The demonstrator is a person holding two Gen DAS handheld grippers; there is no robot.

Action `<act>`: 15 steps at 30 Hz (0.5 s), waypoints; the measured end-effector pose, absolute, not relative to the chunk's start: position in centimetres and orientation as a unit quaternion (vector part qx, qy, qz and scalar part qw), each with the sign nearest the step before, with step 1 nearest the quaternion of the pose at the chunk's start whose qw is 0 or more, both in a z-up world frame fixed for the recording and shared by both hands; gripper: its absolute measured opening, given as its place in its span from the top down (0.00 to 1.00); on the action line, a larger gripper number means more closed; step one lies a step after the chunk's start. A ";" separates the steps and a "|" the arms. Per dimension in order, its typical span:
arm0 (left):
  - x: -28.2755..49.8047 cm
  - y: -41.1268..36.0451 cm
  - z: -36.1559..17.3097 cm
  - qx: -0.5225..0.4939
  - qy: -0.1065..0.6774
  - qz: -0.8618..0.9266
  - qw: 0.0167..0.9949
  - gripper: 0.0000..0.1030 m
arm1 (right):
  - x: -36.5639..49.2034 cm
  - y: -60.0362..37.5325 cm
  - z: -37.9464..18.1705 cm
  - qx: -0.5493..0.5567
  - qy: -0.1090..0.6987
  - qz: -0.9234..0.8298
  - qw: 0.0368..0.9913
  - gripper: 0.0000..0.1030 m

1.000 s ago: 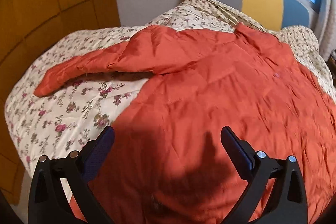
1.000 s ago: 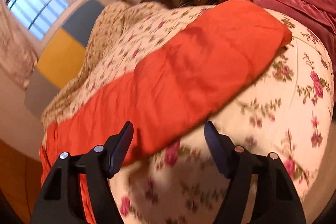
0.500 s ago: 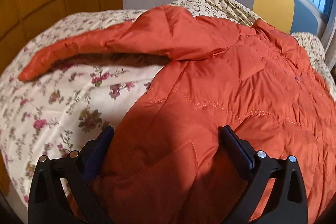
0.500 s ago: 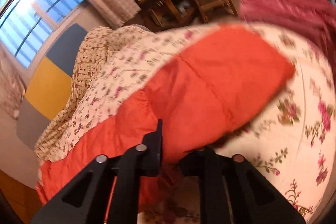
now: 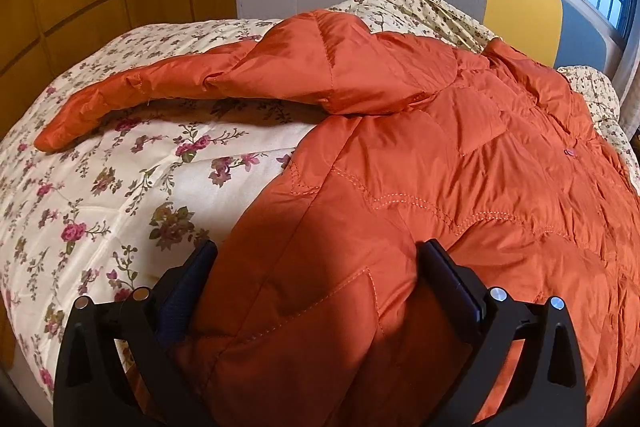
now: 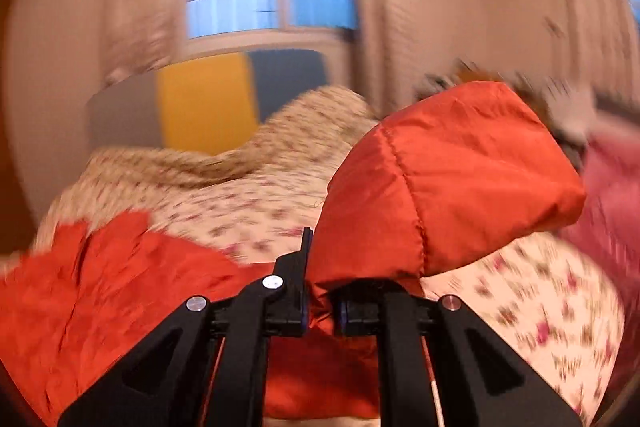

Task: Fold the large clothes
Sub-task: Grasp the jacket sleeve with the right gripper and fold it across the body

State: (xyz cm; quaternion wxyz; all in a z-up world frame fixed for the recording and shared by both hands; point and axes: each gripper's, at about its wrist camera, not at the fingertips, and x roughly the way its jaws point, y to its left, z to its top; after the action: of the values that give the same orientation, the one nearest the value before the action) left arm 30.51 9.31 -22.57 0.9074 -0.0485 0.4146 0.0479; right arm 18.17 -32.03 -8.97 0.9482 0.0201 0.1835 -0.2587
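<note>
The right claw (image 6: 322, 311) was clamped on the orange jacket's (image 5: 460, 187) sleeve (image 6: 440, 187), lifted ahead. The left claw (image 5: 316, 267) gaped around its hem on the bed (image 5: 120, 187). Puffy, light, slippery; grip seams.

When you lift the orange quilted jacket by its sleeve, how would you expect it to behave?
The orange jacket will probably flop: its sleeve bends over the right gripper. Its puffy quilting suggests lightness. The shiny fabric may slip between the fingers.

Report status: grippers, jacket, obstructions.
Left hand-held gripper open, straddling orange jacket hem. Right hand-held gripper shut on sleeve, lifted. Nothing blocking on floral quilt.
</note>
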 end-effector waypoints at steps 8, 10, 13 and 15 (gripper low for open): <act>30.5 9.4 -22.6 -0.050 0.414 0.047 0.908 0.03 | 23.4 -20.5 -11.9 -0.136 0.182 -0.130 0.965 0.92; 30.5 9.4 -22.6 -0.051 0.414 0.047 0.908 0.03 | 24.2 -18.8 -13.0 -0.159 0.184 -0.098 0.965 0.92; 30.5 9.4 -22.6 -0.050 0.413 0.047 0.908 0.03 | 25.0 -15.7 -14.8 -0.199 0.187 -0.049 0.961 0.93; 30.5 9.4 -22.6 -0.050 0.412 0.048 0.908 0.03 | 25.1 -13.7 -15.6 -0.219 0.186 -0.008 0.958 0.93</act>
State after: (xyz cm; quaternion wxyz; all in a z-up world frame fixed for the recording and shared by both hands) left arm 30.47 9.42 -22.63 0.9085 -0.0496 0.4122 0.0477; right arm 25.12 -13.68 -15.58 0.9579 -0.2187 0.1856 -0.0076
